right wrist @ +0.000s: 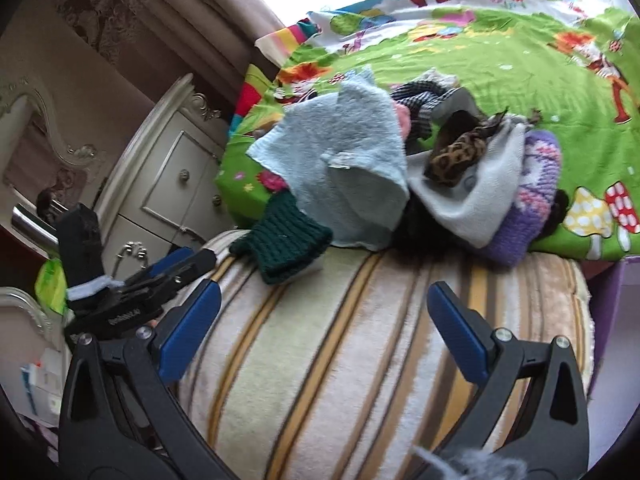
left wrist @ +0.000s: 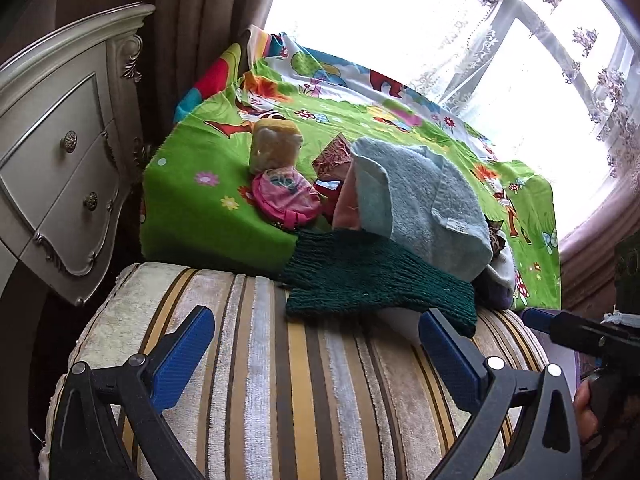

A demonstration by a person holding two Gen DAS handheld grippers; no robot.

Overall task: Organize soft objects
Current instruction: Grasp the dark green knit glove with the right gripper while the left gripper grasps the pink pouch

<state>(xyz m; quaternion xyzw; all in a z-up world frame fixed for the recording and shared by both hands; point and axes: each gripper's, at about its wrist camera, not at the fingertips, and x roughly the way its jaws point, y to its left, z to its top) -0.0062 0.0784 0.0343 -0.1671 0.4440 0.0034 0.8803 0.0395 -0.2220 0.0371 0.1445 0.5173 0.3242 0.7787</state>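
A pile of soft things lies on a table under a green cartoon cloth (left wrist: 192, 200). A light blue towel (left wrist: 416, 196) tops it; it also shows in the right wrist view (right wrist: 352, 160). A dark green knitted piece (left wrist: 376, 280) hangs onto the striped cushion (left wrist: 280, 360), also seen from the right (right wrist: 280, 240). A yellow sponge (left wrist: 276, 144) and a pink pouch (left wrist: 286, 196) sit to the left. A grey cloth (right wrist: 472, 200), a leopard-print piece (right wrist: 456, 152) and a purple knit (right wrist: 532, 200) lie to the right. My left gripper (left wrist: 316, 344) is open and empty above the cushion. My right gripper (right wrist: 324, 320) is open and empty too.
A white ornate dresser (left wrist: 60, 160) stands at the left, with brown curtains (left wrist: 192, 20) behind it. A bright window with lace curtain (left wrist: 520, 60) is behind the table. The right gripper's blue tip (left wrist: 540, 318) shows at the left view's right edge.
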